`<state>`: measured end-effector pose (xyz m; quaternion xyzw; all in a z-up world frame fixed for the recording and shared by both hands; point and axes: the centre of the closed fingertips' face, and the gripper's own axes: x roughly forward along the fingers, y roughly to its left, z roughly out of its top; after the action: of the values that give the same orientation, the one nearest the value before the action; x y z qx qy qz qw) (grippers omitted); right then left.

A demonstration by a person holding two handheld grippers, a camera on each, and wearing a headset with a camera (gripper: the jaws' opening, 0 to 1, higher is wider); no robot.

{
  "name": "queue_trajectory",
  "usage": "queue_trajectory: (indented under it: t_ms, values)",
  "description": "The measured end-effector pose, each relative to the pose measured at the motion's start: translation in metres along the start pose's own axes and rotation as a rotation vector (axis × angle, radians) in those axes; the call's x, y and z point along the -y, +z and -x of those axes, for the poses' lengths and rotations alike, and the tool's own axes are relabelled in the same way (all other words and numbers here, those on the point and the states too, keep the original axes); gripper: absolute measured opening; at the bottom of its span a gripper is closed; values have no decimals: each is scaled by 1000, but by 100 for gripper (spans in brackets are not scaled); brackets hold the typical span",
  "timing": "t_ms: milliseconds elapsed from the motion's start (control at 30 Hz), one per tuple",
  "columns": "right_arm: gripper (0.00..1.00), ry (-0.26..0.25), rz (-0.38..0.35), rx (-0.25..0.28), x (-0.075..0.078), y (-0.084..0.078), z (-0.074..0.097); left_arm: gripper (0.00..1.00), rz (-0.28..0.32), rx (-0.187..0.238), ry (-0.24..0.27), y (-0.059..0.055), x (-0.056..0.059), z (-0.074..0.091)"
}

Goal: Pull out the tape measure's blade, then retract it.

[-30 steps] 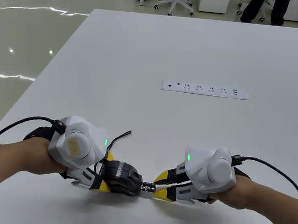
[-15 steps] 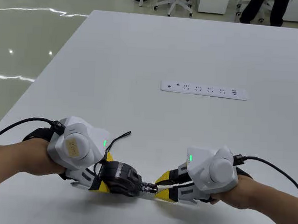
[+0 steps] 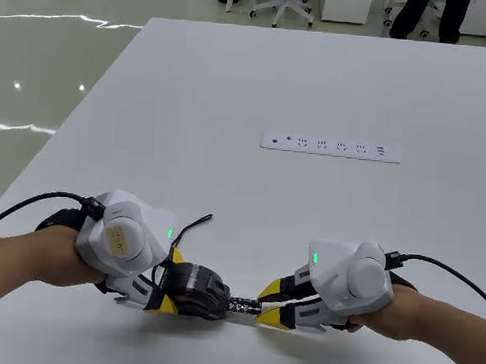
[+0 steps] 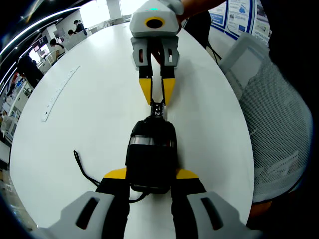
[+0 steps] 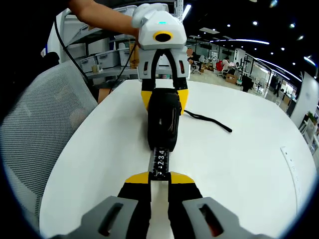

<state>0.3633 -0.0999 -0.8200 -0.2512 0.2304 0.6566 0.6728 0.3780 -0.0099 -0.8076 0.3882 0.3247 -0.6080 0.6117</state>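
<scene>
White bench (image 3: pixel 232 83) — left claw (image 3: pixel 172 281) tight around tape measure (image 3: pixel 196 290), right claw (image 3: pixel 264 304) tight on blade (image 5: pixel 160 163), digits 2-3-4

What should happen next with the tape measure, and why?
Probably draw the right hand-held gripper straight away from the left hand-held gripper. The right one pinches the blade tip, the left one clamps the tape measure case, and just a short stretch, marked 2 3 4, is out so far.

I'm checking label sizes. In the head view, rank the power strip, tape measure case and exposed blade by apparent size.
1-2. power strip and tape measure case: similar area, strip farther, case nearer; unranked.
3. exposed blade, clearly smallest.
</scene>
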Motion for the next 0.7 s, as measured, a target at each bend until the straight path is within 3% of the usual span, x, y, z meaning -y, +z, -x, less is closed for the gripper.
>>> queue_trajectory:
  t_ms: [700]
  values:
    - [11,2,13,-9,0,-3,7,26,6,1,8,-1,0,0]
